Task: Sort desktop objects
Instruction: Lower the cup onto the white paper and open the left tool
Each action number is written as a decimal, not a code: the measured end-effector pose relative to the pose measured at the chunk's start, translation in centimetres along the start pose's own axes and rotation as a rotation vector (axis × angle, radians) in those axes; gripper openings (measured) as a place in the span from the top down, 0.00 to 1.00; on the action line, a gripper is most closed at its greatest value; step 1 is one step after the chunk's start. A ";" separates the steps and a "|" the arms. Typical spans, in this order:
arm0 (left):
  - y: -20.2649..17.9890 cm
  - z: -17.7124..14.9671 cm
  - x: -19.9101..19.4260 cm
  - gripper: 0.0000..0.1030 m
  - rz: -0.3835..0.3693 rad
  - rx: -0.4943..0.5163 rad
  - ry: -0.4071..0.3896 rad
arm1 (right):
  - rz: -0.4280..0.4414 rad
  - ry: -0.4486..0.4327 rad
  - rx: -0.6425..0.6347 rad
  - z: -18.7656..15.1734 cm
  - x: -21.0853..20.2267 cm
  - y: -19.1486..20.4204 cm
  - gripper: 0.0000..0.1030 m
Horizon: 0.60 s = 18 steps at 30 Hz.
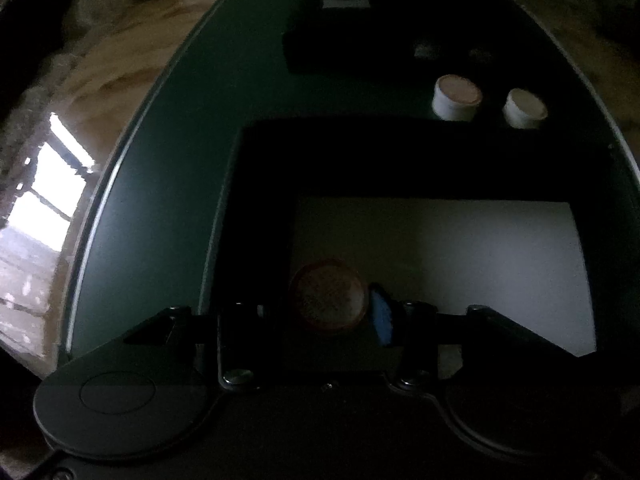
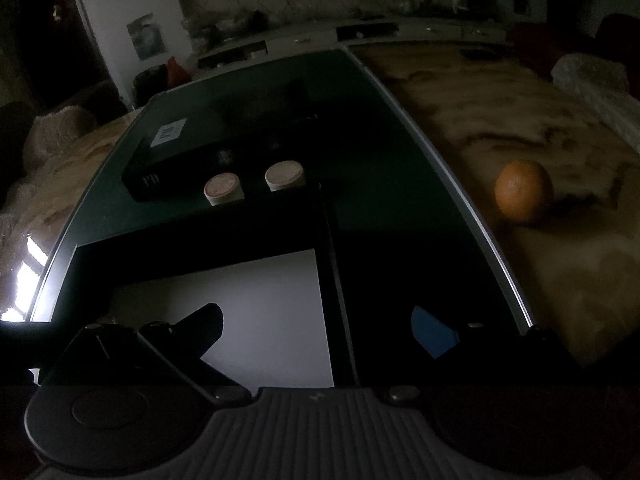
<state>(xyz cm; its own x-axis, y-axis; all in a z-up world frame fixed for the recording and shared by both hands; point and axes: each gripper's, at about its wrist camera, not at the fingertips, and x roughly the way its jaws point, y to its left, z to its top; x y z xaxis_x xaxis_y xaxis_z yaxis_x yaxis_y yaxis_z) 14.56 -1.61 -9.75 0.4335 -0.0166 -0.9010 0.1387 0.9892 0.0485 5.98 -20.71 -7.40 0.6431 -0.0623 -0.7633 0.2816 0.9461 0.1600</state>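
Jar with the brownish round lid (image 1: 328, 296) stands in the near left corner of the black tray (image 1: 440, 160), on its pale floor. That looks like the sorting spot: tucked into a corner, it leaves the remaining floor free for whatever follows.

To the left of the tray there is only bare green mat (image 1: 160, 200), with nothing waiting there to be sorted.

The left gripper (image 1: 320, 316) straddles the jar from above. Its blue pad (image 1: 382, 316) sits at the jar's right flank, touching or nearly so, while the left finger seems to stand a little off the other side. In this dim light the grip reads as slack rather than clamped, which fits a jar resting on the floor on its own weight.

Beyond the tray's far wall, two small white jars (image 1: 456, 98) (image 1: 524, 108) stand upright side by side on the mat. They are near each other but apart, just in front of a flat black box (image 1: 360, 40). Being so like the first jar, they are probably next for the tray.

Further right, the right gripper (image 2: 320, 332) hovers over the tray's right wall with its fingers wide apart and nothing between them, likely kept clear of the left hand.

Far right, off the mat, an orange (image 2: 524, 192) lies alone on the tan surface. Being round, it could roll if nudged.
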 end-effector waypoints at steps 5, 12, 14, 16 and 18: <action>1.5 0.1 -1.6 0.36 -0.064 -0.078 -0.035 | 0.009 0.004 0.000 0.0 0.0 0.1 0.00; 2.6 -1.2 -3.8 0.33 -0.096 -0.169 -0.075 | 0.035 0.011 -0.013 -0.1 -0.3 0.3 0.00; 2.4 -2.0 -4.6 0.32 -0.089 -0.178 -0.088 | 0.041 -0.009 -0.021 0.2 -0.7 0.4 0.00; 2.4 -2.7 -5.5 0.30 -0.092 -0.175 -0.099 | 0.061 -0.057 -0.018 0.9 -1.6 0.5 0.00; 2.2 -3.3 -6.1 0.29 -0.098 -0.170 -0.104 | 0.076 -0.107 -0.035 2.0 -2.4 0.8 0.00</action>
<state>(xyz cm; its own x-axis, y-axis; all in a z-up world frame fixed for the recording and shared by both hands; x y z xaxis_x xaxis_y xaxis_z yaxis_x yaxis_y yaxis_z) 9.28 1.12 -5.53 0.5162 -0.1200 -0.8480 0.0363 0.9923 -0.1183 6.05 -20.42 -4.18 0.7343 -0.0219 -0.6785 0.2056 0.9597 0.1915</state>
